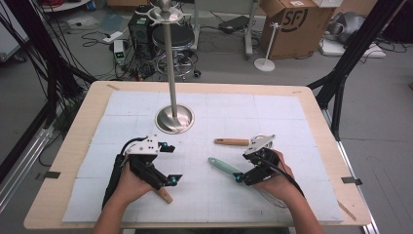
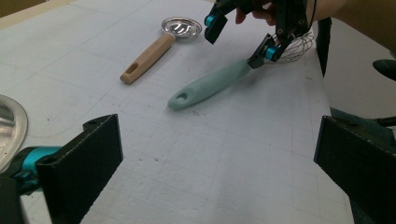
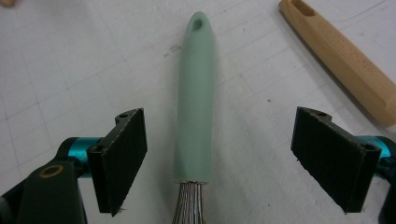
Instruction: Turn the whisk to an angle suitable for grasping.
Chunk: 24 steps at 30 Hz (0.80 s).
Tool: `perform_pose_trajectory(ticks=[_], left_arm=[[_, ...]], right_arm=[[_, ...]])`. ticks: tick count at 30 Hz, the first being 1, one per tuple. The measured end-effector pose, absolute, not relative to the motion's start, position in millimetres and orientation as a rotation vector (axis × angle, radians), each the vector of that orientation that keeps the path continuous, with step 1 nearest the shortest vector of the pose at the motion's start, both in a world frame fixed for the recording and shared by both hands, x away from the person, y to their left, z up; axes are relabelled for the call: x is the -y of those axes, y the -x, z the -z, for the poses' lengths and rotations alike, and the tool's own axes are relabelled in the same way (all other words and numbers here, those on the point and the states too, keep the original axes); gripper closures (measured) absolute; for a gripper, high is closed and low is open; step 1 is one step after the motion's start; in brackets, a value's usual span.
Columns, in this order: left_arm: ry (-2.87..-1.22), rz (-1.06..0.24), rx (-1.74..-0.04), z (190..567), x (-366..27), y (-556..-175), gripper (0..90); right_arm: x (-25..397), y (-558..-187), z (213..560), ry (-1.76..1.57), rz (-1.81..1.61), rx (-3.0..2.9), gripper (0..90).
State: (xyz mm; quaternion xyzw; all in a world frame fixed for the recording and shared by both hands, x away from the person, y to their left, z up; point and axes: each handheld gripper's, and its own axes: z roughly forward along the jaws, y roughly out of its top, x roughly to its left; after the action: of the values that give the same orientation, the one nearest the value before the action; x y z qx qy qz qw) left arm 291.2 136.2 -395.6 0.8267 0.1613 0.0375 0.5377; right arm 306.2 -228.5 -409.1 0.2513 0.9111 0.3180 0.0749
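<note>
Whisk (image 3: pixel 194 100), mint-green handled, lies flat on the white foam mat (image 1: pixel 292 195), right of the table's middle. Its long axis runs on a diagonal in the high view: the handle's holed end points up and toward the table's centre, while the wire loops trail back under the right hand (image 1: pixel 275 183). In the right gripper view the handle runs straight up between the two black pads, centred, with the wire neck at the bottom edge, so the tool's length lies along the gripper's own line of sight and the jaws would close across its width.

The right gripper (image 1: pixel 251 170) stands wide apart, one pad on either side of the handle's lower part, neither touching it. It is plainly the nearer one, so the grasp looks to be its job: a small drop and a squeeze near the neck should do.

The left gripper (image 1: pixel 163 163) is also spread open, holding nothing, well apart from the whisk at the mat's left. A wooden-handled strainer (image 2: pixel 156 49) lies just beyond the whisk, and a steel stand (image 1: pixel 174 117) rises farther back.
</note>
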Motion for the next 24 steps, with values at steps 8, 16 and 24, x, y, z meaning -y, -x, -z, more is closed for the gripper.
perform_pose_trajectory(ticks=[8,16,24], left_arm=[[-1.972,-0.086,-0.381,396.1,-135.7,-292.2,1.7],[-1.975,-0.088,-0.386,396.7,-135.6,-292.4,1.7],[-1.974,-0.085,-0.386,396.7,-135.4,-292.2,1.7]], right_arm=[[221.7,-309.9,415.2,-0.744,-0.84,-2.831,35.9],[217.6,-311.9,418.7,-0.714,-0.763,-2.903,48.1],[211.1,-311.1,420.9,-0.699,-0.662,-2.909,52.9]])
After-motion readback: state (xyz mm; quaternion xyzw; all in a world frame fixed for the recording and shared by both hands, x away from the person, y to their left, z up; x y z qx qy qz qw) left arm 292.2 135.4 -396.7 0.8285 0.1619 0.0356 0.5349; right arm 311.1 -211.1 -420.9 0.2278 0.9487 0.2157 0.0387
